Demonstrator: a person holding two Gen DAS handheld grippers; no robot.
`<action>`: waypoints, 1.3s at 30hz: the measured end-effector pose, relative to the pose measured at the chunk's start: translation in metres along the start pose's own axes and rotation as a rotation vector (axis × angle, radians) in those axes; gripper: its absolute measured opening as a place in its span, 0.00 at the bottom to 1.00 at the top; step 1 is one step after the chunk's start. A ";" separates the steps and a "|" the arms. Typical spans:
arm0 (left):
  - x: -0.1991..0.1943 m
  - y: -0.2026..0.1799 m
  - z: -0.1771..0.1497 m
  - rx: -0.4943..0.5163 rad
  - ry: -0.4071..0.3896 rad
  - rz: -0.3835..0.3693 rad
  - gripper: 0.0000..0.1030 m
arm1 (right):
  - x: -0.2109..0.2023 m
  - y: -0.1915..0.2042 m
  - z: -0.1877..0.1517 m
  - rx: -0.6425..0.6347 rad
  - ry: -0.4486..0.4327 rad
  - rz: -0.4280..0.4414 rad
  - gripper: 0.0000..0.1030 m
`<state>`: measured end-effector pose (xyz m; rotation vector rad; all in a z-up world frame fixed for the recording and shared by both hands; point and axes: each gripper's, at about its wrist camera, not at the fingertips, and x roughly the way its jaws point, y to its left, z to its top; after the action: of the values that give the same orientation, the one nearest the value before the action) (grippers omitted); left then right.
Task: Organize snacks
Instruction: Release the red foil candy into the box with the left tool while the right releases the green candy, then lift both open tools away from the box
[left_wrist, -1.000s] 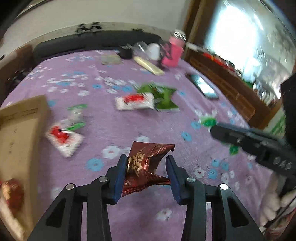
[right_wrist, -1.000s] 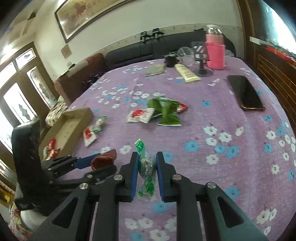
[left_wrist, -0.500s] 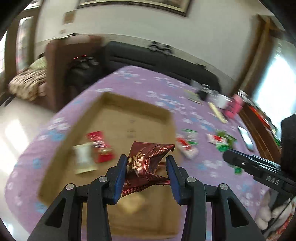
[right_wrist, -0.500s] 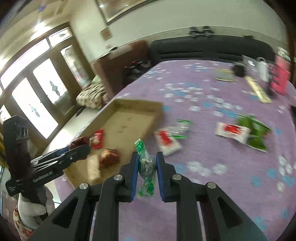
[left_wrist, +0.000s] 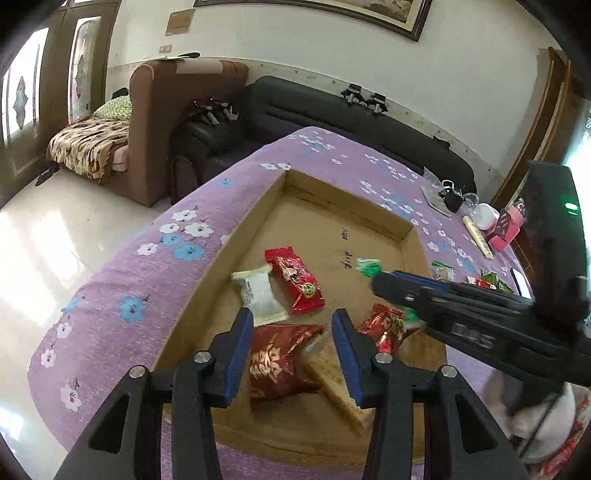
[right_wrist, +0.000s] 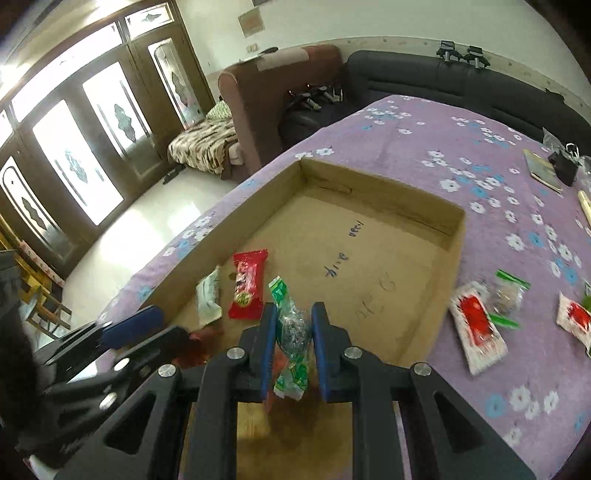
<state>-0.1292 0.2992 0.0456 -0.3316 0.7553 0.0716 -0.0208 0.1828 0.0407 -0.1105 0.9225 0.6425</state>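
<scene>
A: Where's the left tool?
B: Over the near end of the cardboard box on the table, its jaws opening; the dark red packet sits loose between them.
A: And the right tool?
B: Clamped on a green-and-clear snack packet, above the box too.

Beyond my fingers I see a brown armchair with a patterned blanket beside it, and a black sofa along the wall. A framed picture hangs above. Glass-paned doors light the glossy floor.
</scene>
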 end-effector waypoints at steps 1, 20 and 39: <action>-0.001 0.000 0.000 0.002 -0.003 0.009 0.55 | 0.006 0.000 0.002 0.001 0.004 -0.011 0.18; -0.041 -0.046 -0.001 0.169 -0.134 0.168 0.74 | -0.053 -0.035 -0.013 0.104 -0.101 -0.030 0.30; -0.027 -0.113 -0.008 0.205 -0.061 -0.046 0.76 | -0.139 -0.211 -0.095 0.389 -0.161 -0.205 0.33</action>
<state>-0.1336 0.1909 0.0886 -0.1510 0.6878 -0.0392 -0.0292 -0.0867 0.0519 0.1904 0.8514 0.2702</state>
